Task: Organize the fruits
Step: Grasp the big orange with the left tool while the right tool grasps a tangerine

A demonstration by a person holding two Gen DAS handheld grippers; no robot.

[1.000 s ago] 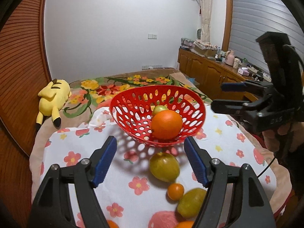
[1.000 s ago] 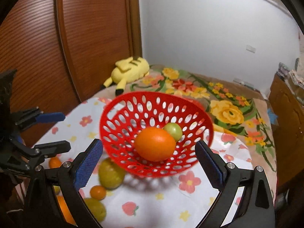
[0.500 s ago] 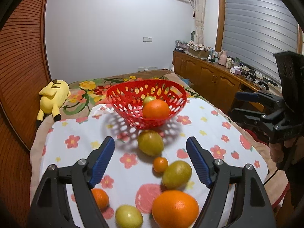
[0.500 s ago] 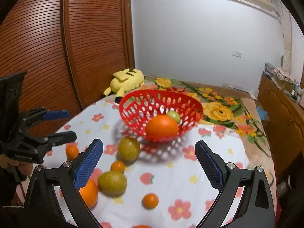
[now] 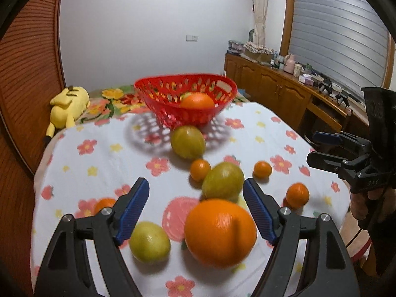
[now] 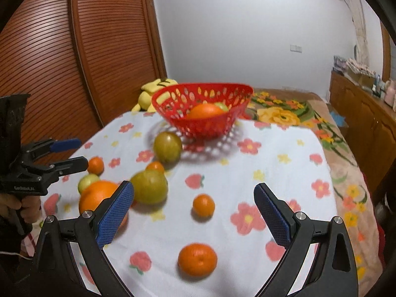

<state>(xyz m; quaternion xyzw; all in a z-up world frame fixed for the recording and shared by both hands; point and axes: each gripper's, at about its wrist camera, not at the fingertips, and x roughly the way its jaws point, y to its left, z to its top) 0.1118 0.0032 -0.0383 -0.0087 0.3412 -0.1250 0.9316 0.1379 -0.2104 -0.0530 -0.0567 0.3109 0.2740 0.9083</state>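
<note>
A red perforated basket (image 5: 173,87) (image 6: 237,91) stands at the table's far end with a large orange (image 5: 196,101) and a small green fruit (image 6: 222,106) inside. Loose fruit lies on the flowered cloth. My left gripper (image 5: 195,209) is open, low over a large orange (image 5: 220,232) with a yellow-green fruit (image 5: 149,242) by its left finger. My right gripper (image 6: 194,214) is open, with a small orange (image 6: 203,205) between its fingers and another small orange (image 6: 197,259) nearer. Green-yellow fruits (image 5: 188,142) (image 5: 223,180) lie toward the basket.
The table (image 6: 292,173) has a white flowered cloth; its edges fall off left, right and near. A yellow plush toy (image 5: 68,104) lies on the bed behind. A wooden sliding door (image 6: 74,61) is on the left, a sideboard (image 5: 284,91) on the right.
Both grippers have pulled back from the basket and dropped lower toward the near end of the table. More loose fruit has come into view. Both stay open and empty.
</note>
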